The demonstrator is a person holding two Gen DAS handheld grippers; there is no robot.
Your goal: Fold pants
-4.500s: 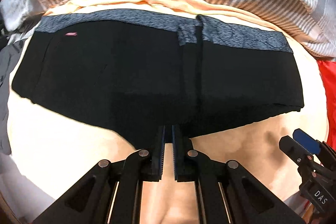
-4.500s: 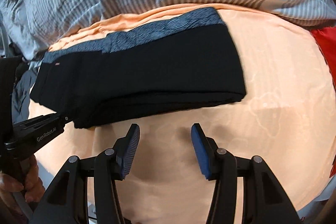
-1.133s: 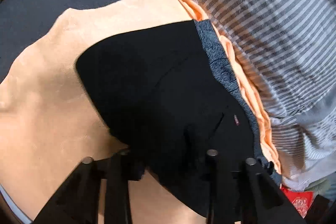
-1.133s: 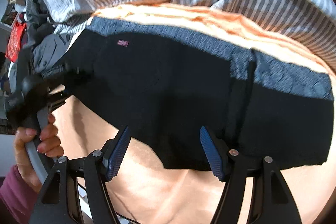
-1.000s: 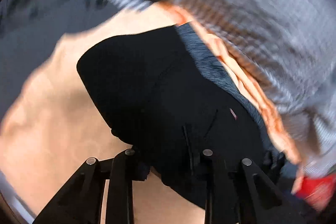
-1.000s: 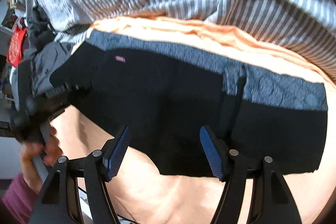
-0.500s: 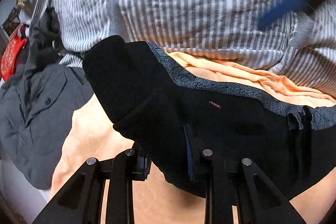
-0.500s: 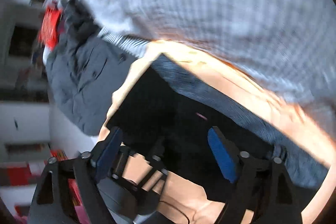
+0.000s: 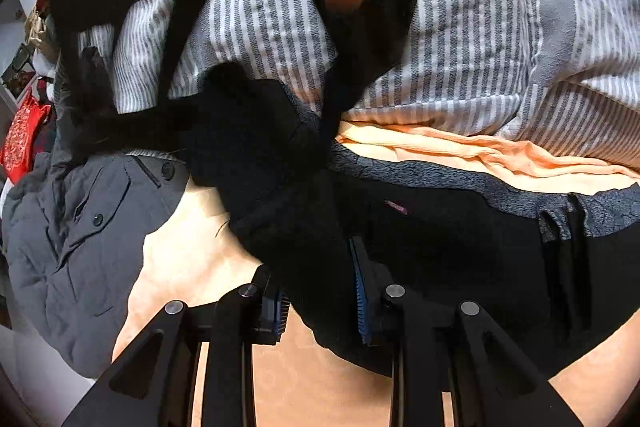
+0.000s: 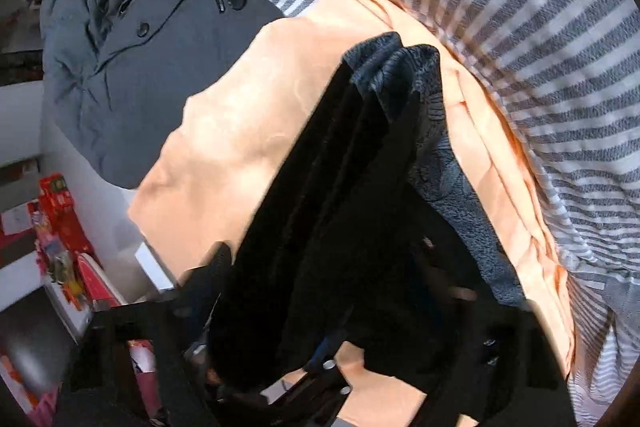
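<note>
The black pants [image 9: 440, 239] with a grey patterned waistband [image 9: 440, 177] lie folded on the orange sheet [image 9: 188, 247]. My left gripper [image 9: 320, 291] is shut on the pants' left end, which is lifted and bunched between the blue pads [image 9: 360, 291]. In the right wrist view the lifted pants [image 10: 340, 187] stand as stacked black layers with the waistband [image 10: 432, 131] at the right. My right gripper [image 10: 320, 327] is mostly hidden by the cloth; its jaws are blurred and dark. In the left wrist view the right gripper [image 9: 340, 75] reaches down from above to the raised end.
A grey buttoned jacket [image 9: 80, 227] lies left of the sheet, also in the right wrist view [image 10: 132, 39]. A grey-and-white striped duvet [image 9: 460, 59] runs along the back. Red items [image 10: 64, 211] stand at the far left beyond the bed edge.
My left gripper has lifted the pants' left end higher. My right gripper has swung over from the middle to that raised end, and the cloth now fills its view.
</note>
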